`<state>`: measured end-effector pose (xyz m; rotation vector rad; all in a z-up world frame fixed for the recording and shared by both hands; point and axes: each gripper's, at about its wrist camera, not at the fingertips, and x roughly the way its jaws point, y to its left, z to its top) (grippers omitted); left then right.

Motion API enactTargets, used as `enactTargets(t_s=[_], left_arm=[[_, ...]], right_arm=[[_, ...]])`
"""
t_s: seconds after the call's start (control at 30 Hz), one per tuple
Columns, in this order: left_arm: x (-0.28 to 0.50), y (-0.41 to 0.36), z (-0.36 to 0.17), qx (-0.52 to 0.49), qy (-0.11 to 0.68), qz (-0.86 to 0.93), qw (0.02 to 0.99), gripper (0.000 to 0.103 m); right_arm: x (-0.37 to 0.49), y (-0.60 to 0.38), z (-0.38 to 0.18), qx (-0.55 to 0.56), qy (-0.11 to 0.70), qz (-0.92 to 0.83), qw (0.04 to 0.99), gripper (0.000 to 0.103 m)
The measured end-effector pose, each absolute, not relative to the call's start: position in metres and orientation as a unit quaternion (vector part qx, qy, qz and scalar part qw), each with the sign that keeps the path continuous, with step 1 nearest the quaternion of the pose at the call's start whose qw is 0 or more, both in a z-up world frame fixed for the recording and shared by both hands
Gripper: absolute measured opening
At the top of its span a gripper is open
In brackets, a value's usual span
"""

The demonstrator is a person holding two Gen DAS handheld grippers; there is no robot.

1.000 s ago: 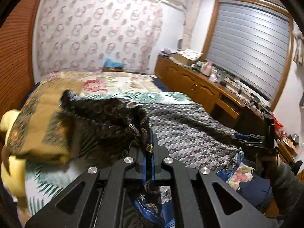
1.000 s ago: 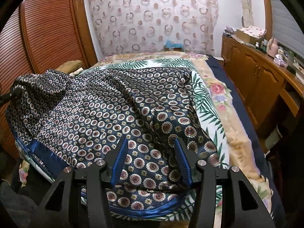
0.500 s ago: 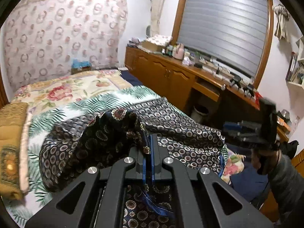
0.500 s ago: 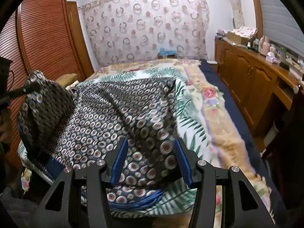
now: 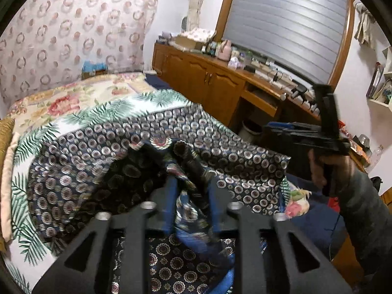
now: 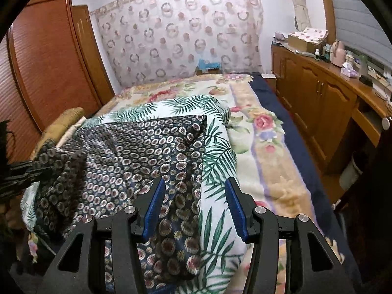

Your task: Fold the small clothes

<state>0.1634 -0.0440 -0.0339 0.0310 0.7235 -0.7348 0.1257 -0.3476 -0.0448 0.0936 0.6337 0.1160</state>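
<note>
Since half a second ago the left gripper (image 5: 189,196) has parted its jaws around the bunched patterned garment (image 6: 147,147) lying on the bed (image 6: 269,166), while the right gripper (image 6: 193,203) hovers open above its near edge.

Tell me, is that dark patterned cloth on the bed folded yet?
Partly: the patterned cloth lies mostly spread on the bed, one edge bunched between the left tool's parted fingers.

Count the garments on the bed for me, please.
1: a navy medallion-print garment spread on the palm-leaf blanket, one edge bunched between the left gripper's fingers. Others may be hidden.
</note>
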Motion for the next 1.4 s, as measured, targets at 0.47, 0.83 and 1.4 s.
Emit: enactTargets(t_s=[0.47, 0.83, 1.4], left_arm=[[0.166, 0.030, -0.045, 0.029, 0.326, -0.256, 0.909, 0.078], [0.179, 0.073, -0.101, 0.033, 0.384, -0.200, 0.901, 0.079], [0.196, 0.090, -0.134, 0.028, 0.421, -0.174, 0.890, 0.079]], right_arm=[[0.203, -0.334, -0.029, 0.051, 0.338, 0.066, 0.938, 0.052], [0.297, -0.316, -0.039, 0.063, 0.396, 0.051, 0.915, 0.052], [0.330, -0.294, -0.016, 0.005, 0.343, -0.042, 0.938, 0.002]])
